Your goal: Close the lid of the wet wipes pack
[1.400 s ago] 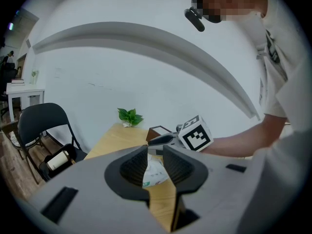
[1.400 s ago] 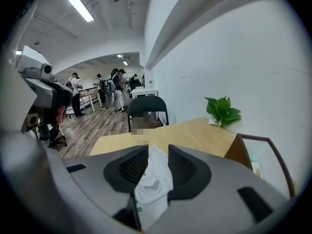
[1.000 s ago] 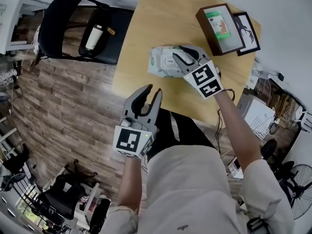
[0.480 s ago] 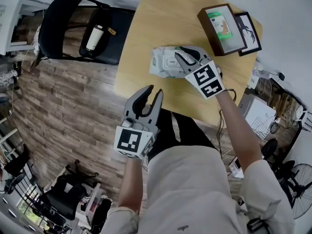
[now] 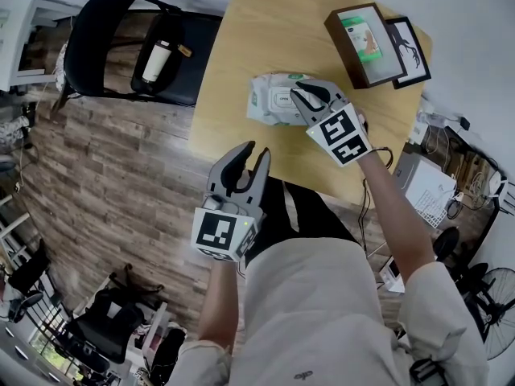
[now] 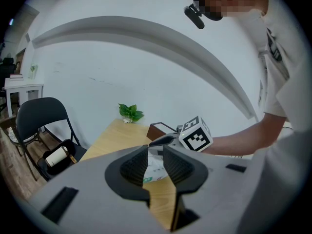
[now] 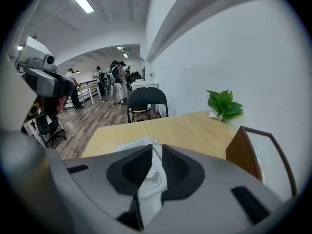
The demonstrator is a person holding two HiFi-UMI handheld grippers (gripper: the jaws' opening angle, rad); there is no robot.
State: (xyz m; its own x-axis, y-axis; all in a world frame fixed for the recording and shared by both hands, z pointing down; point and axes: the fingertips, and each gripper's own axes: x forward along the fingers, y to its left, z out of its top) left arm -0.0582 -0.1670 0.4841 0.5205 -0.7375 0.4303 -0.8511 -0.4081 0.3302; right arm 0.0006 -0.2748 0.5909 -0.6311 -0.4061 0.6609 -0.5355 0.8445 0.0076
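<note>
on the table (image 5: 241, 47), the wet wipes pack (image 5: 265, 103) lies, lid (image 5: 283, 100) seemingly shut.

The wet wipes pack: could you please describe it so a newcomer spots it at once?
On the light wooden table, near its middle, lies a soft white plastic wet wipes pack. Unlike the two rigid dark frames beside it, it is pale and crumpled.
</note>
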